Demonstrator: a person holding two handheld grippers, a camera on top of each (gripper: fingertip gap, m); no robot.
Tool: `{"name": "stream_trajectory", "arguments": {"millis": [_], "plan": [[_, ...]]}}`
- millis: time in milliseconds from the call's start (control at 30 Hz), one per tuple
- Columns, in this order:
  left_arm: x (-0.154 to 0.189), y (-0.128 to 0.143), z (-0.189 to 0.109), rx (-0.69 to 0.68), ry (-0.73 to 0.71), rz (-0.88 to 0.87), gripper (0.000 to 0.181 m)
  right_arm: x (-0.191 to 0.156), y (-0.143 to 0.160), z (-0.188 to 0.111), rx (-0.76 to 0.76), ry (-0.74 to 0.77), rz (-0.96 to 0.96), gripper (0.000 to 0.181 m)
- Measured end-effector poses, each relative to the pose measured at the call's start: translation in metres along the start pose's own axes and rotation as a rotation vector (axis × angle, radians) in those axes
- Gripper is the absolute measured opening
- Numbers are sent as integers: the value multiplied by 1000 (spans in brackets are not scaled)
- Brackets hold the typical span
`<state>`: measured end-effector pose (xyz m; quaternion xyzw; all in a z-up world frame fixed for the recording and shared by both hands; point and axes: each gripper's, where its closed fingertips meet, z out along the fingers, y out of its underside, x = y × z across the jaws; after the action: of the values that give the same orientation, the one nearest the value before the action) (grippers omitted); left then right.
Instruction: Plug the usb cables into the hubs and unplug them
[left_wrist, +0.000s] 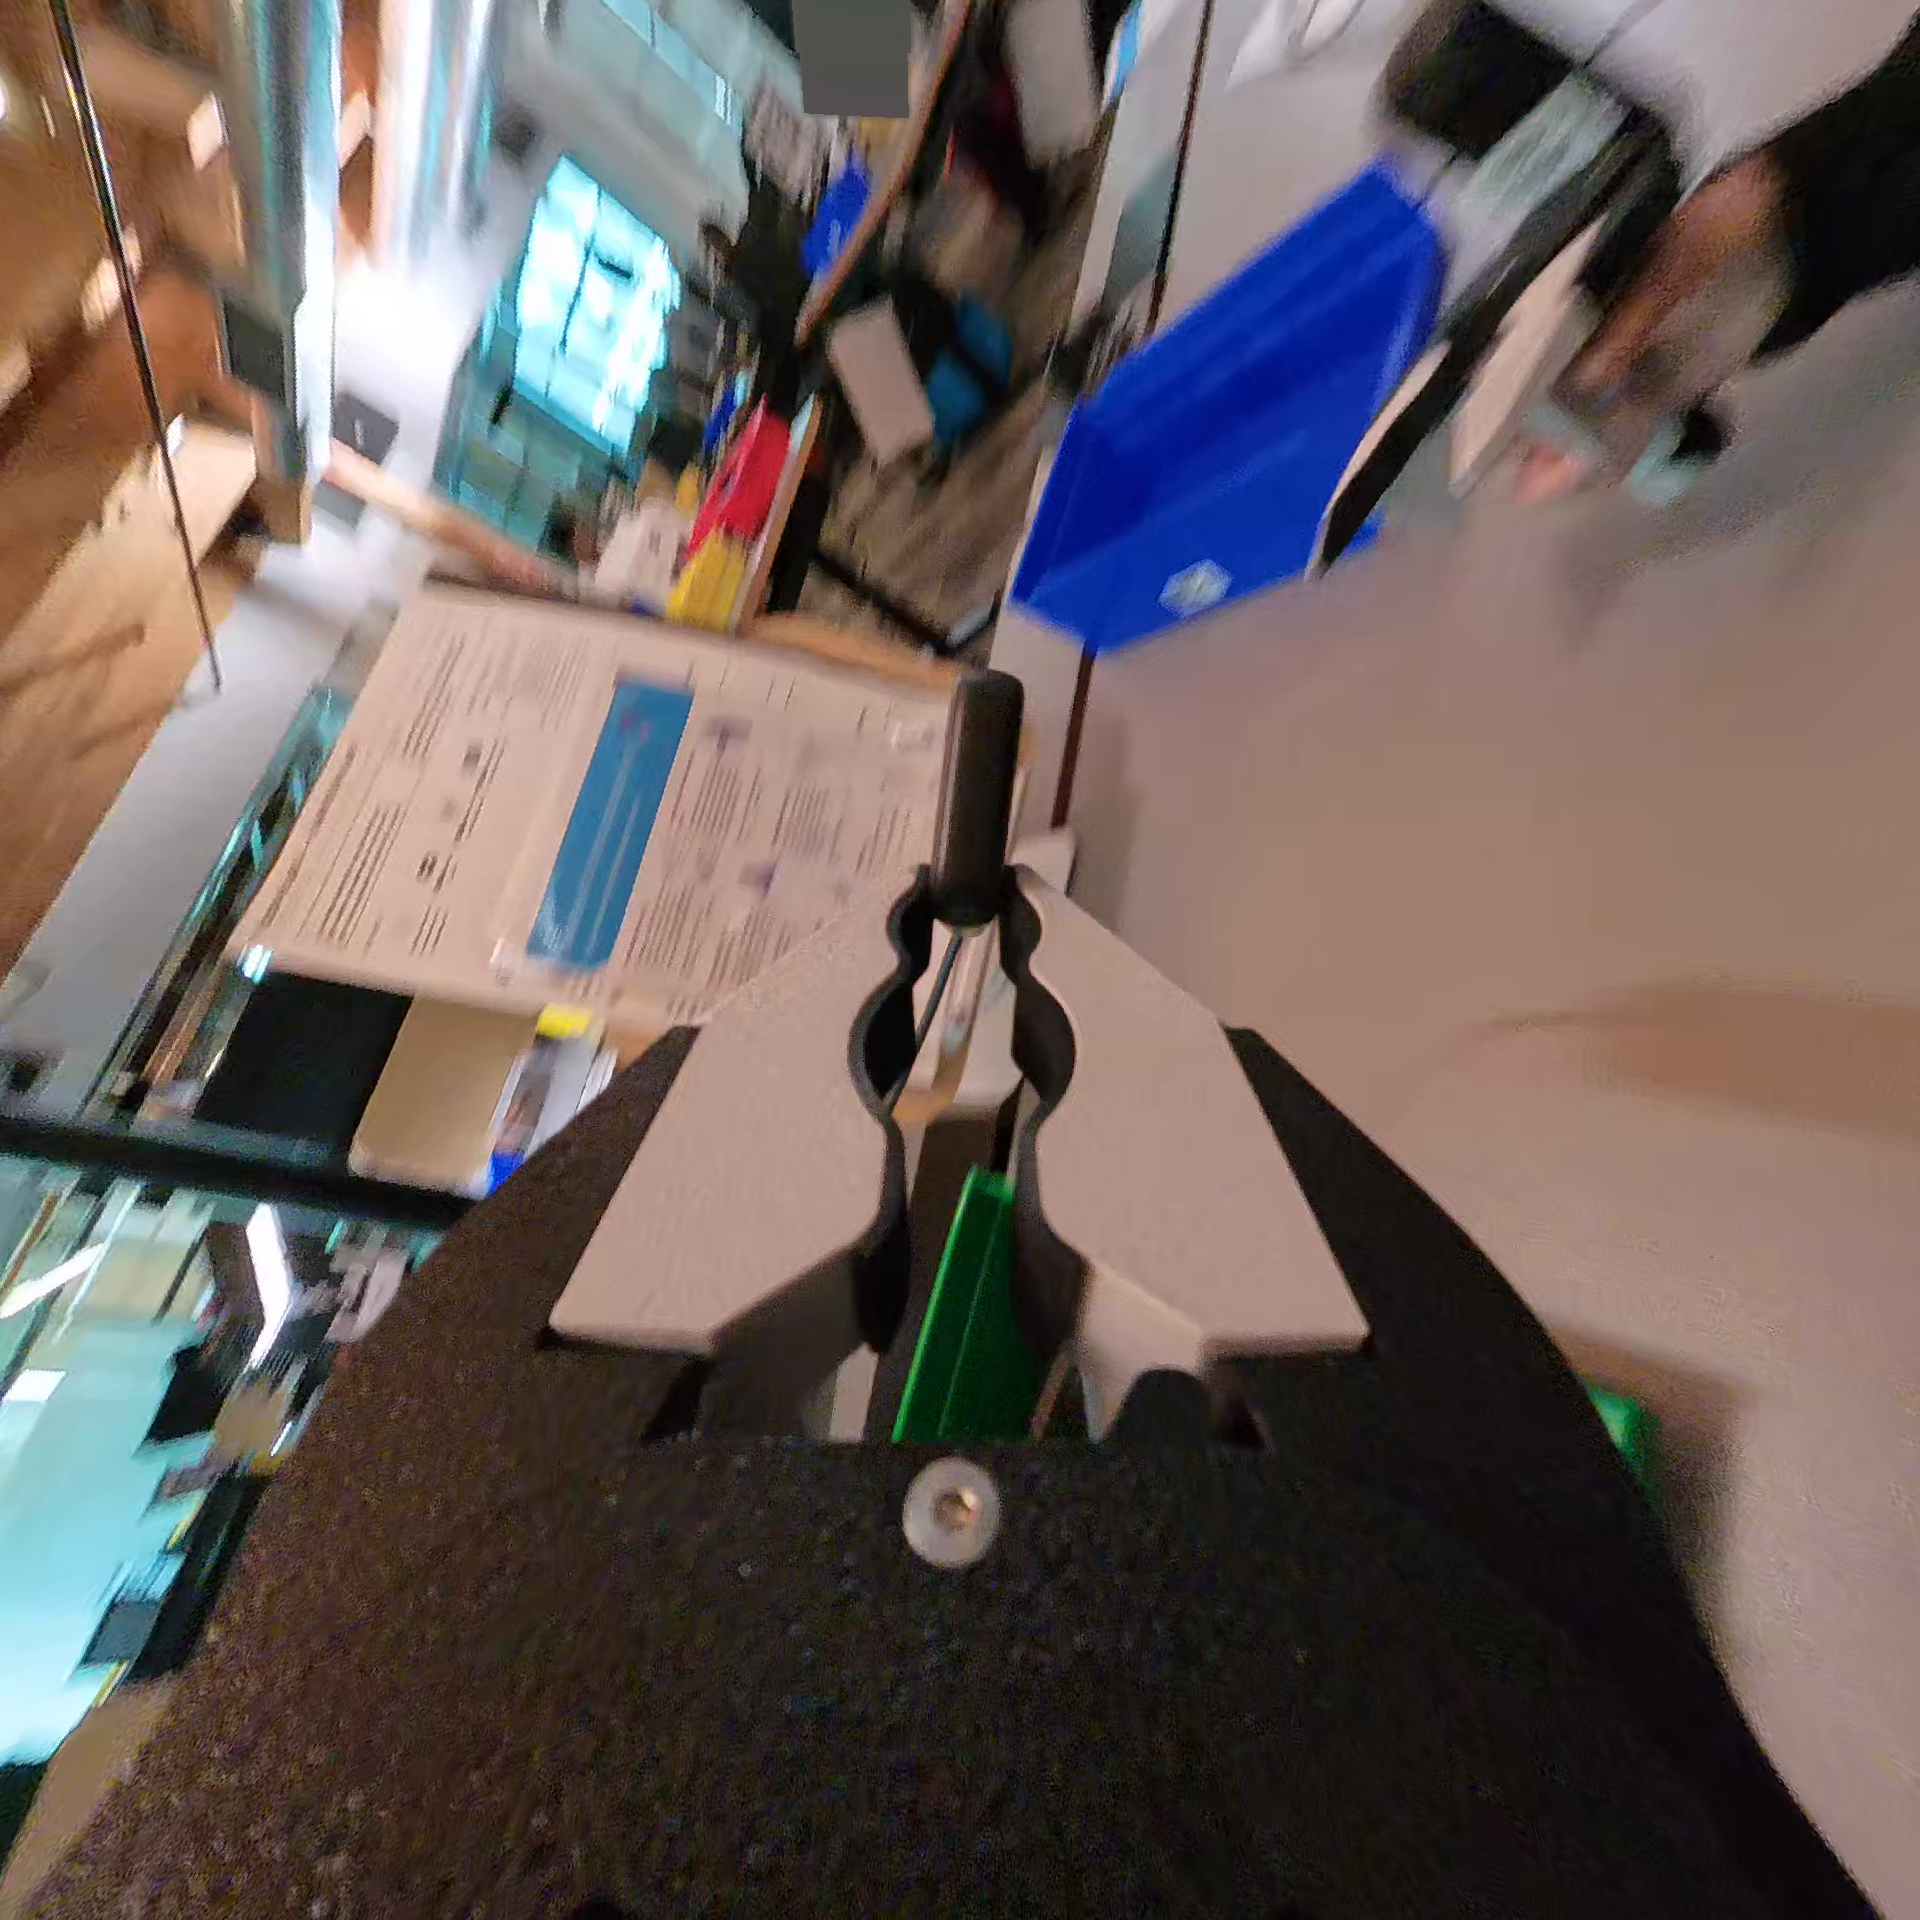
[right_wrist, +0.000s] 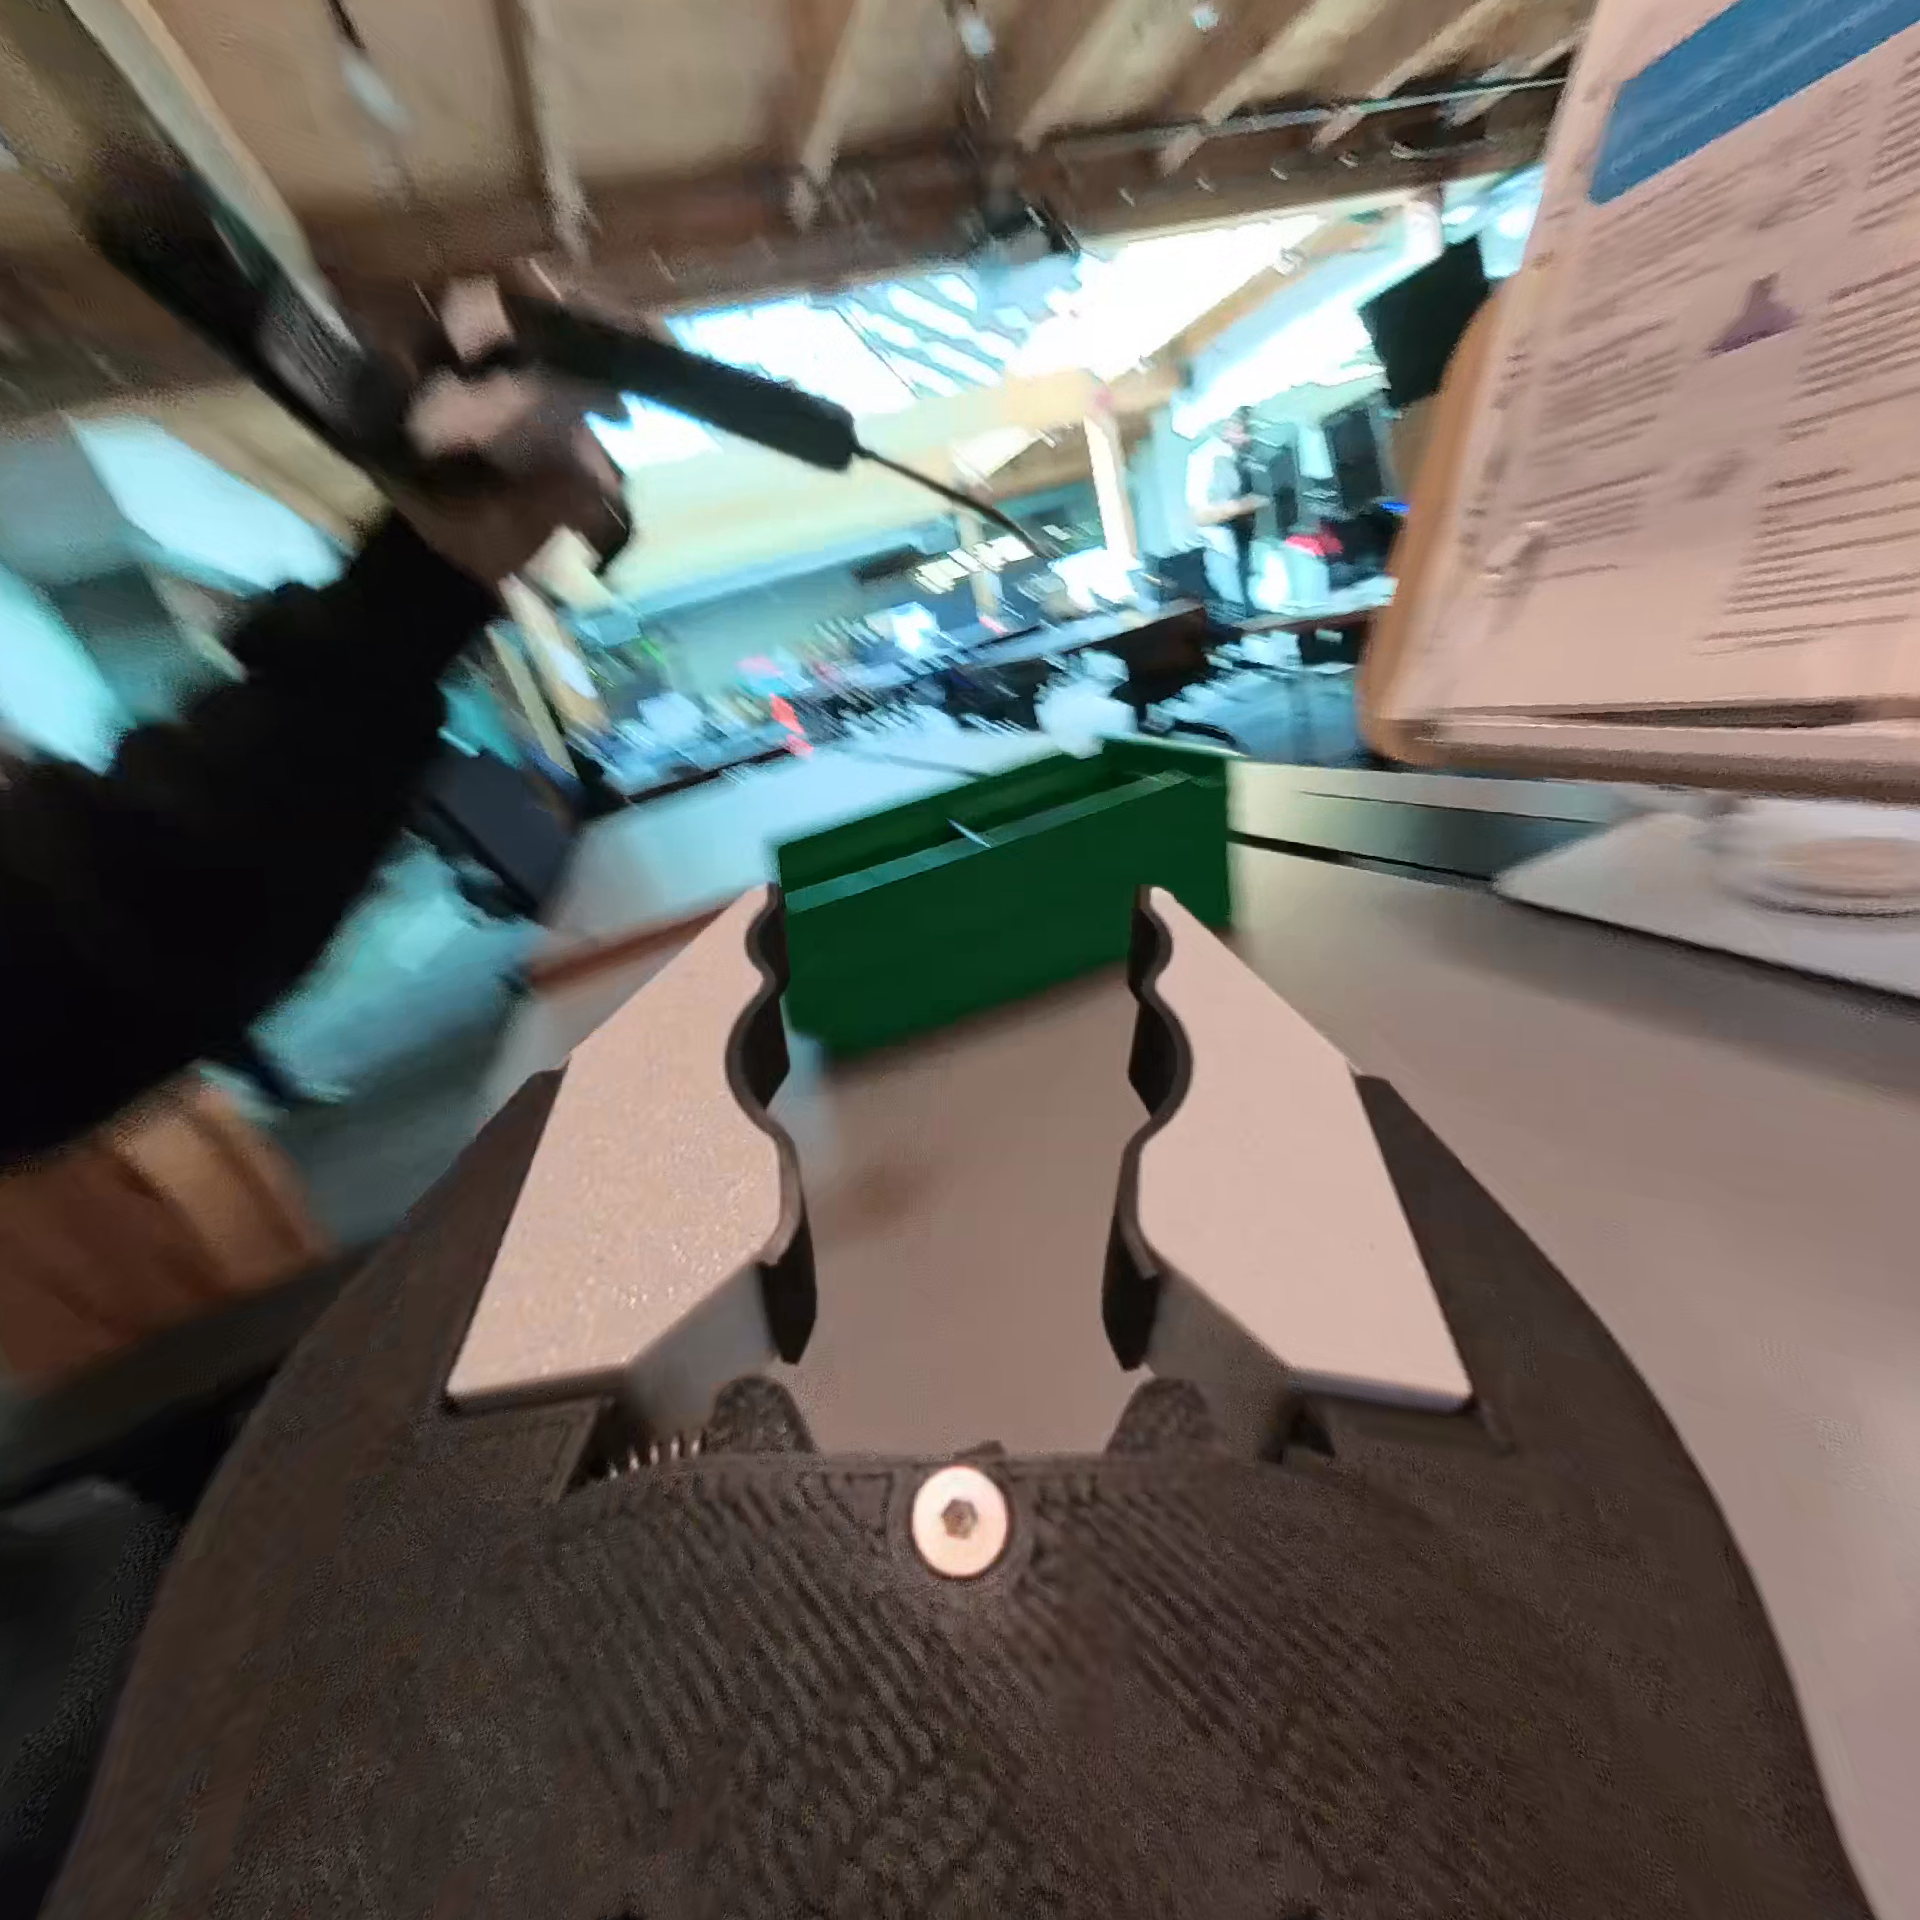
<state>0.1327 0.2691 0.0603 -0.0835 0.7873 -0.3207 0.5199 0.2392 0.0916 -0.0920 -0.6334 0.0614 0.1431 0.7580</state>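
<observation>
Black usb cable (left_wrist: 971, 800) plug body being pinched at fingertips of left gripper (left_wrist: 966, 899), jaws pressed onto it, thin cord trailing back between fingers (likely gripped short for control at insertion). Left gripper being held raised and tilted, well apart from green hub holder (right_wrist: 1003, 894) resting on table (right_wrist: 1558, 1091). Right gripper (right_wrist: 956, 914) being held low, level, jaws spread, nothing between, aimed at holder, just short of it.

I observed a blue bin (left_wrist: 1236, 416) beside a pale table surface (left_wrist: 1455, 831). A printed poster board (left_wrist: 582, 810) stood propped at the table's edge, its text blurred.
</observation>
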Motion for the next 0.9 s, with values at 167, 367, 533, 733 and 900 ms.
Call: {"name": "stream_trajectory", "arguments": {"millis": [167, 367, 533, 733, 900], "plan": [[52, -59, 19, 335, 50, -69, 9, -58, -21, 15, 116, -348, 428, 79], [96, -72, 48, 560, 97, -181, 9, -83, -32, 25, 207, -482, 737, 82], [121, -72, 69, 631, 177, -252, 9, -81, -20, 35, 188, -492, 853, 82], [134, -68, 84, 624, 223, -266, 9, -72, -24, 29, 290, -577, 975, 47], [120, -49, 94, 586, 116, -451, 26, -65, -27, 26, 320, -490, 779, 47]]}}
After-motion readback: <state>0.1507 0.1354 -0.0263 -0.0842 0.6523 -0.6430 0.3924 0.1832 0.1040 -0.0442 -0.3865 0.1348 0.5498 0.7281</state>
